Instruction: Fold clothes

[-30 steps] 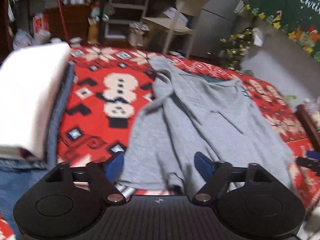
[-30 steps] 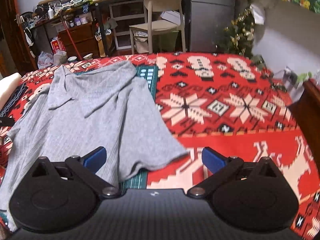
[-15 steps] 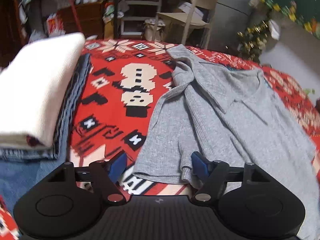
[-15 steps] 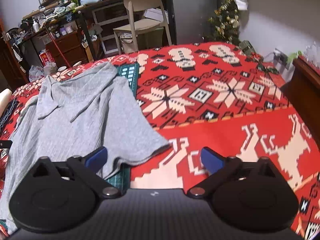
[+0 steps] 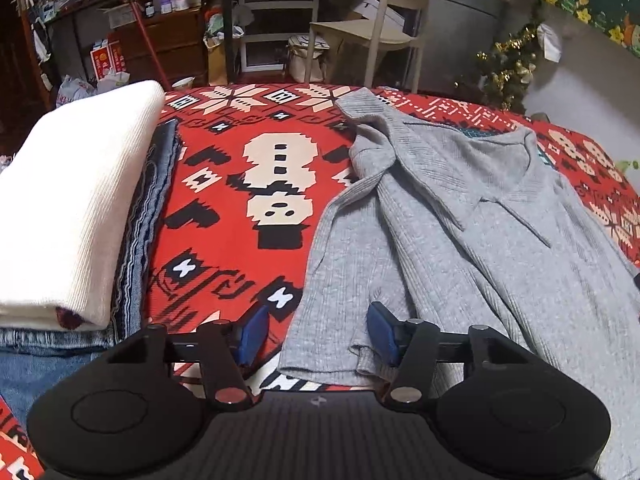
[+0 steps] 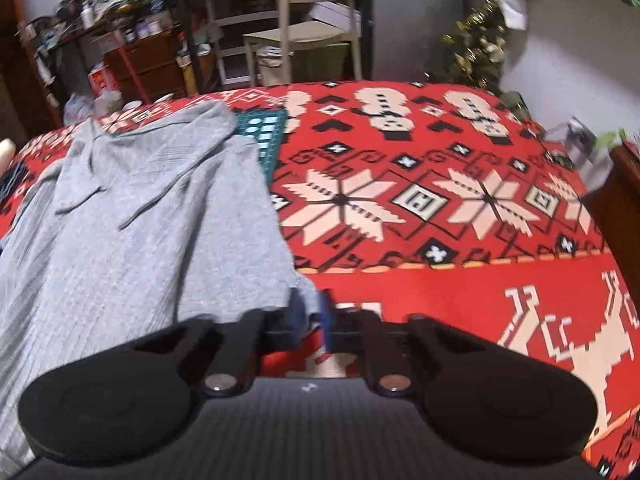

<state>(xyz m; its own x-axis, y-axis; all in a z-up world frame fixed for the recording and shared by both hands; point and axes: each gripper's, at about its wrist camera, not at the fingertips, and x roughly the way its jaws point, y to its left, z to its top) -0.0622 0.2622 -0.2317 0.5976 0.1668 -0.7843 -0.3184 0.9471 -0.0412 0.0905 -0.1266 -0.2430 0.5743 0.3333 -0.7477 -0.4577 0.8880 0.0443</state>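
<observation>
A grey ribbed collared shirt [image 5: 460, 224] lies spread and rumpled on the red patterned cloth. My left gripper [image 5: 316, 334] stands open over the shirt's near left corner, with the hem lying between its blue pads [image 5: 252, 334]; nothing is pinched. In the right wrist view the same grey shirt [image 6: 140, 224] fills the left side. My right gripper [image 6: 310, 314] is shut on the shirt's near right corner, where the fabric bunches between its blue pads [image 6: 298, 312].
A folded stack with a white knit [image 5: 76, 200] on top of jeans [image 5: 36, 356] sits at the left. A green cutting mat [image 6: 264, 136] peeks from under the shirt. Beyond the table stand a beige chair [image 5: 380, 28], shelves and a small Christmas tree [image 5: 508, 64].
My right gripper has moved left and forward to the shirt's corner and shut on it. My left gripper has come closer to the hem and narrowed slightly, still open.
</observation>
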